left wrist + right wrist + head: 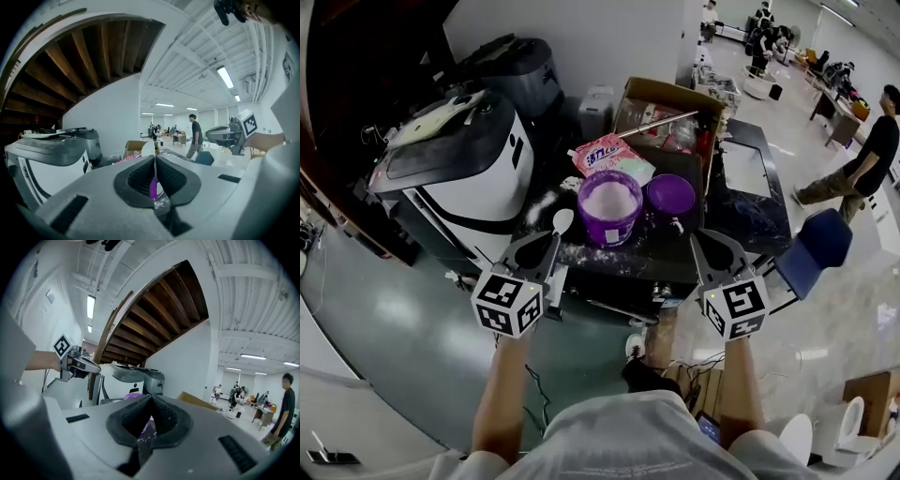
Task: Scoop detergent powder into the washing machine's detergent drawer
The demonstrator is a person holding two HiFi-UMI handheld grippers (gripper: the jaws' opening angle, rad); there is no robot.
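Washing machine [450, 164] is sitting at your left, lid down, well apart from the powder. I cannot make out its detergent drawer from here.

Dark worktop [750, 211] is carrying the supplies straight ahead of you. The purple tub [609, 208] is standing open near its front edge, nearly full of white powder. Its purple lid [671, 195] is lying just beside it on the right.

Left tool [551, 240] is clenching the white scoop [562, 221] by the handle. The bowl is sticking out past the tips, just left of the tub and above the worktop; it is not in the powder yet. Right tool [703, 240] is hovering right of the tub with jaws pressed together on nothing.

Step in hand, as I judge it: loading the scoop.
- Be bringing the bowl over the rim, then dipping shallow.
- Be lifting level; a tilted bowl is likely to be spilling on the carry.
- Consider steadying the tub with the right tool.
- Locate the drawer before you are carrying powder across.
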